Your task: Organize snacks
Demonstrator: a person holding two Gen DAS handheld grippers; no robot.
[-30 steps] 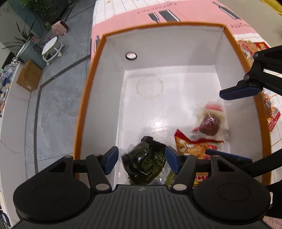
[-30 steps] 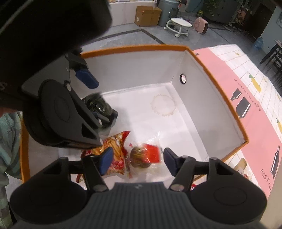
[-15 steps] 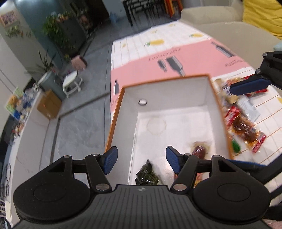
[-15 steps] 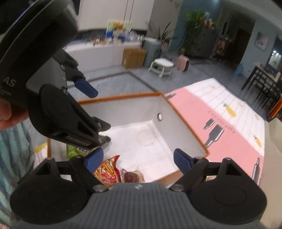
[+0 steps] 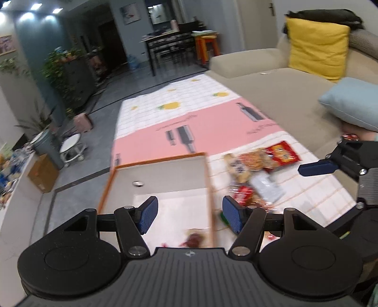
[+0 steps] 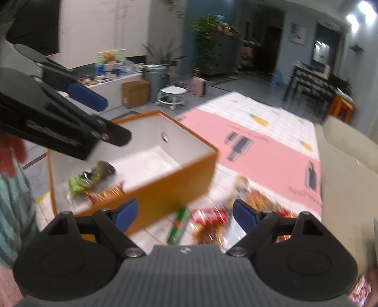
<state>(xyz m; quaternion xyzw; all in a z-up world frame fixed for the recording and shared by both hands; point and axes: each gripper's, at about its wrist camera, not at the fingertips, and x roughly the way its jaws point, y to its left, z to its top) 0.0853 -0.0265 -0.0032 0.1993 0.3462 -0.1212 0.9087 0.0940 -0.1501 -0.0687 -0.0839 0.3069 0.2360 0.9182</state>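
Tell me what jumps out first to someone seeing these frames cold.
The orange-rimmed white box in the middle of the pink-and-white cloth, with a few snack packets already inside. Next, the loose heap of bright wrappers on the cloth just right of the box. Both the left gripper and the right gripper are open and empty above it all.

We see a dim room lit by ceiling spotlights (image 5: 28, 16) that flare white at the upper corners of both views. Motion blur smears the snack packets (image 6: 210, 219) and the edges of the orange box (image 6: 165, 189), while the black gripper bodies close to the lens stay sharp. Glare whitens the box floor (image 5: 179, 207). Fisheye distortion bends the sofa (image 5: 271, 82) and walls toward the edges.
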